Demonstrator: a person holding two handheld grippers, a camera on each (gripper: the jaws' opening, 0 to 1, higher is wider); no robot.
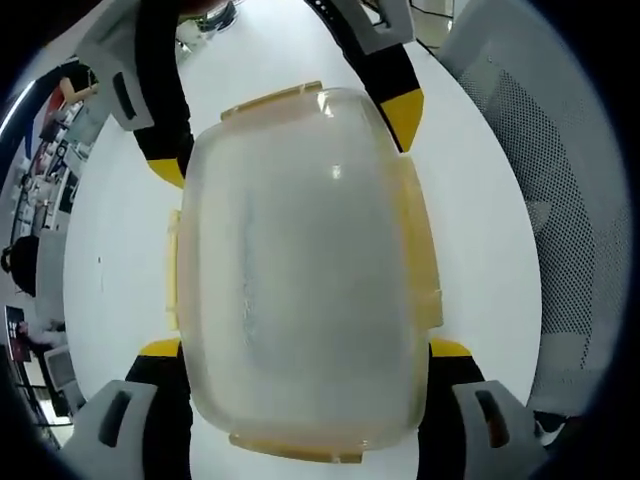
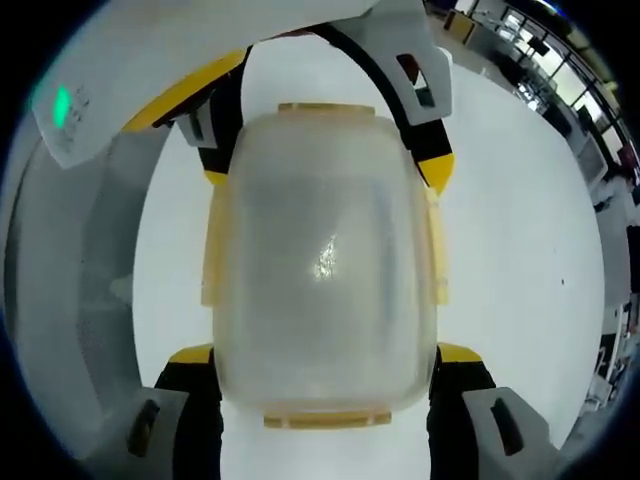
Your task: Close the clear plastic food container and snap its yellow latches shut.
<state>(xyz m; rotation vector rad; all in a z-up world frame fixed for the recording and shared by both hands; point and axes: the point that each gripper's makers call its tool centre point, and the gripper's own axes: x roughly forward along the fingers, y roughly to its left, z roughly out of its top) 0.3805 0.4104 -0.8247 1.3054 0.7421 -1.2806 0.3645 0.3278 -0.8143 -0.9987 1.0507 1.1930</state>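
In the left gripper view I see my left gripper with its jaws spread wide, one on each side of the clear plastic food container at the bottom of the frame. I cannot tell if the yellow tips touch the walls or only stand beside them, so for me this gripper is open around the box, not clamped. The container sits in the middle of the frame on the white counter. Its lid looks down already, and the yellow latches lie along its edges. At the top of the frame the right gripper straddles the far end in the same way.

I judge both grippers hold these places to steady the box from two ends before the latches are pressed.

In the right gripper view my right gripper is also spread around the container. The plastic is cloudy and smooth, a rounded rectangle, with a small bright glare in its centre. The latches are flat, pale yellow strips. A grey mesh chair stands at the right edge of the left gripper view.
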